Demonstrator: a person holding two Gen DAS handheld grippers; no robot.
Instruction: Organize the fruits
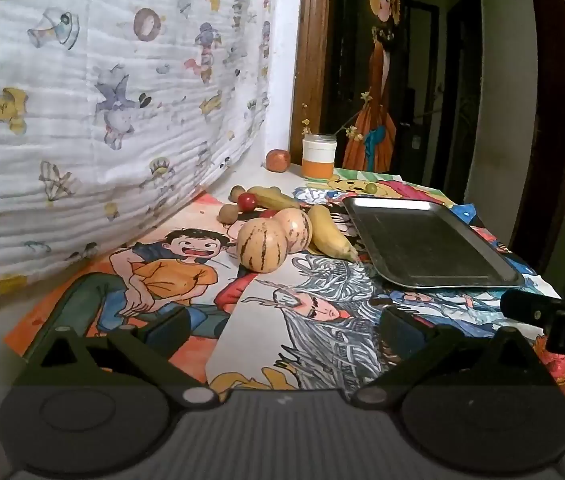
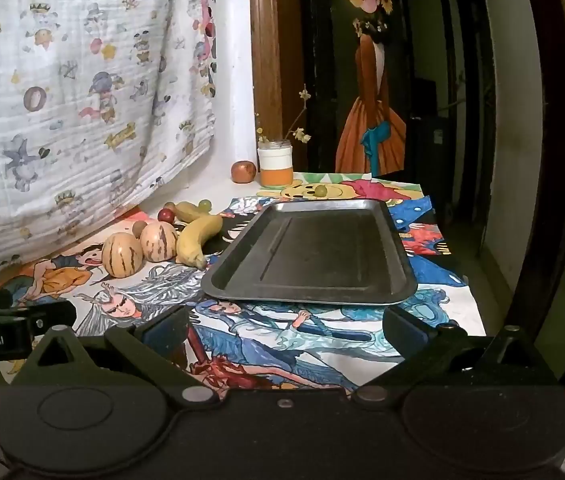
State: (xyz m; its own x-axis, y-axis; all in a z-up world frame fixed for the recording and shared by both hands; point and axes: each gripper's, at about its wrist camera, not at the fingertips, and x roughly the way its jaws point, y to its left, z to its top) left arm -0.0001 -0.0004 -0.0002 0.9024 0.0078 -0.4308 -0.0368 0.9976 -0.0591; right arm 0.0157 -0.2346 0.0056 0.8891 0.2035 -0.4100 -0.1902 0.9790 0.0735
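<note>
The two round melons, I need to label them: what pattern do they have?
Pale cream-yellow skin with dark brownish stripes on both melons, clearest in the left wrist view.

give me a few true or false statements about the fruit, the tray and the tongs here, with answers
1. The metal tray has fruit on it. False: it holds nothing.
2. Two striped melons lie side by side, left of the tray. True.
3. The left tongs grip a banana. False: they are open and hold nothing; the banana lies on the table.
4. The right tongs are open and hold nothing. True.
5. A small green fruit lies beyond the tray's far edge. True.
</note>
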